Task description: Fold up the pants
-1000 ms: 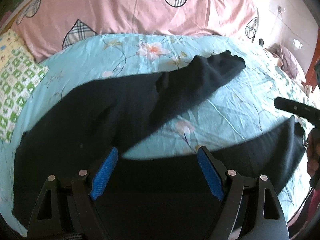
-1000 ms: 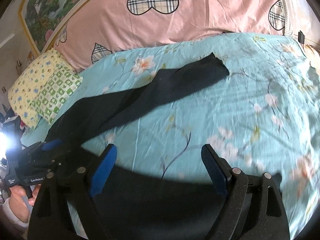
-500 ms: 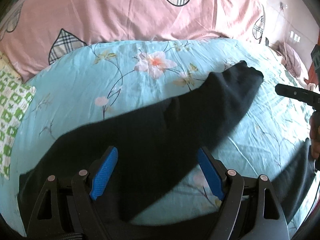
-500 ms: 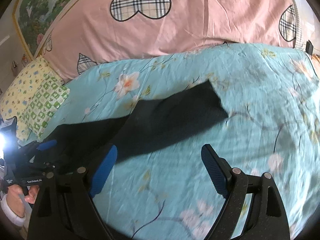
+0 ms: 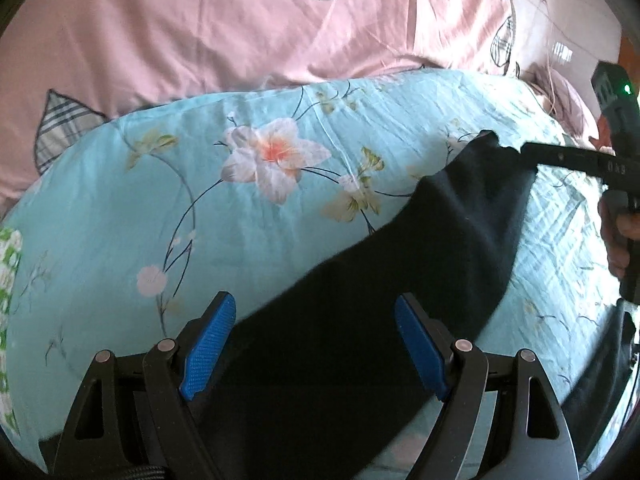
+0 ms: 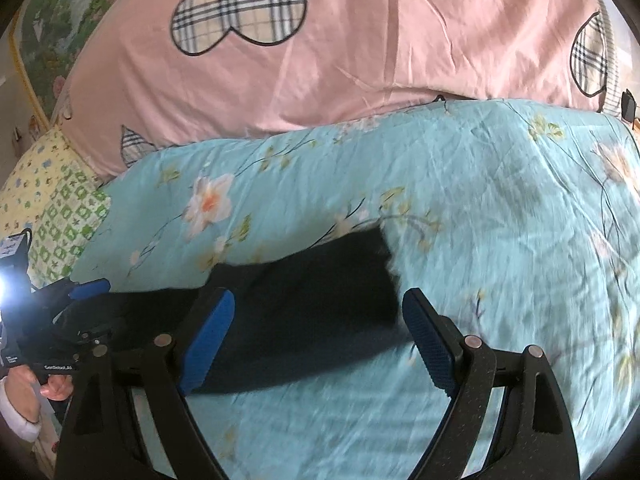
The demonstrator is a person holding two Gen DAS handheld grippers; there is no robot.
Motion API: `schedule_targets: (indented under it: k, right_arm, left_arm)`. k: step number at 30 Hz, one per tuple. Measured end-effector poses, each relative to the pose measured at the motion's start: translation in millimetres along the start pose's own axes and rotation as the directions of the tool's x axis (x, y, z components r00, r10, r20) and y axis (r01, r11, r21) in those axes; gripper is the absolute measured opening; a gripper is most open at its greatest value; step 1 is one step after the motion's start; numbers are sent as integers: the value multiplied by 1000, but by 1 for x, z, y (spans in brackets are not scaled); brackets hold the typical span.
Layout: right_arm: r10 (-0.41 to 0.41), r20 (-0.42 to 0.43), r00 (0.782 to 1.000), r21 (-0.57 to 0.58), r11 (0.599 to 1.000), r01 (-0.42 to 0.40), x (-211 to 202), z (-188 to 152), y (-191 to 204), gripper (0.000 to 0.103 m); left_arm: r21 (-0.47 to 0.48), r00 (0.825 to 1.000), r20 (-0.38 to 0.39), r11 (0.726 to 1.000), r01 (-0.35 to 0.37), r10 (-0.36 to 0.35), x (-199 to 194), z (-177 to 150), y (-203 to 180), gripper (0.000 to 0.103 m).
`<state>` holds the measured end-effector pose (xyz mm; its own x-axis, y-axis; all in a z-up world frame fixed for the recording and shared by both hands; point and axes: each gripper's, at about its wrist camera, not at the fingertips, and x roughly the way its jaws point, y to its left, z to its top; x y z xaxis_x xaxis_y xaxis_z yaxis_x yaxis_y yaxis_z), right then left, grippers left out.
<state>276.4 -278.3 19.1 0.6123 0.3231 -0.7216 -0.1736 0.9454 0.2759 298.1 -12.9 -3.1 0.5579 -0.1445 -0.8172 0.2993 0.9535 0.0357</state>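
Black pants (image 5: 420, 264) lie spread on a light blue floral bedsheet (image 5: 160, 208). In the left wrist view my left gripper (image 5: 316, 344) is open, with its blue pads above one pant leg that runs up to the right. The hem of that leg (image 5: 492, 148) lies beside the right gripper's finger (image 5: 568, 158). In the right wrist view my right gripper (image 6: 318, 338) is open over the hem end of the same leg (image 6: 320, 300). The left gripper (image 6: 60, 320) shows at the left edge, over the dark cloth. Neither gripper holds anything.
A pink duvet with plaid hearts (image 6: 360, 48) is bunched along the far side of the bed. A yellow and green patterned pillow (image 6: 44, 208) lies at the far left. Cables and a socket (image 5: 556, 48) sit by the wall at the right.
Both grippers have moved forward over the bed, from the near pant leg to the far leg. The far leg's hem is now close to the right gripper. Both stay open.
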Motion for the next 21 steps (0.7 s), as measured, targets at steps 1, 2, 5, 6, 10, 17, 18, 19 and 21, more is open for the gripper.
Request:
schedule_targets:
  k: [1, 2, 5, 6, 10, 17, 18, 19, 21]
  right_arm:
    - [-3, -4, 1000, 3, 1000, 3, 5, 6, -4, 86]
    - [-3, -7, 1000, 6, 1000, 3, 9, 10, -7, 86]
    - [-3, -22, 1000, 12, 1000, 3, 22, 21, -15, 86]
    - [3, -28, 1000, 11, 1000, -3, 25, 24, -17, 86]
    - [11, -81, 997, 7, 1000, -11, 47, 35, -23, 74]
    - [32, -107, 994, 44, 999, -27, 58, 37, -31, 15]
    - [43, -96, 994, 57, 998, -38, 55, 36, -31, 14]
    - [55, -81, 995, 68, 996, -49, 50, 36, -32, 12]
    - [64, -62, 996, 73, 996, -59, 38, 34, -30, 11]
  left_arm:
    - [2, 1000, -8, 1000, 12, -12, 5, 3, 1, 82]
    - [2, 999, -19, 999, 37, -37, 12, 6, 2, 82]
    - [14, 996, -45, 997, 78, -77, 28, 11, 5, 82]
    - [23, 994, -60, 996, 90, -89, 34, 12, 7, 82]
    - [61, 986, -139, 993, 97, -88, 59, 14, 11, 82]
    - [92, 967, -216, 983, 157, -134, 71, 13, 1, 53]
    - [90, 961, -227, 979, 184, -160, 69, 13, -1, 26]
    - [90, 956, -238, 976, 200, -174, 67, 13, -4, 16]
    - [122, 963, -225, 976, 178, -147, 56, 9, -13, 8]
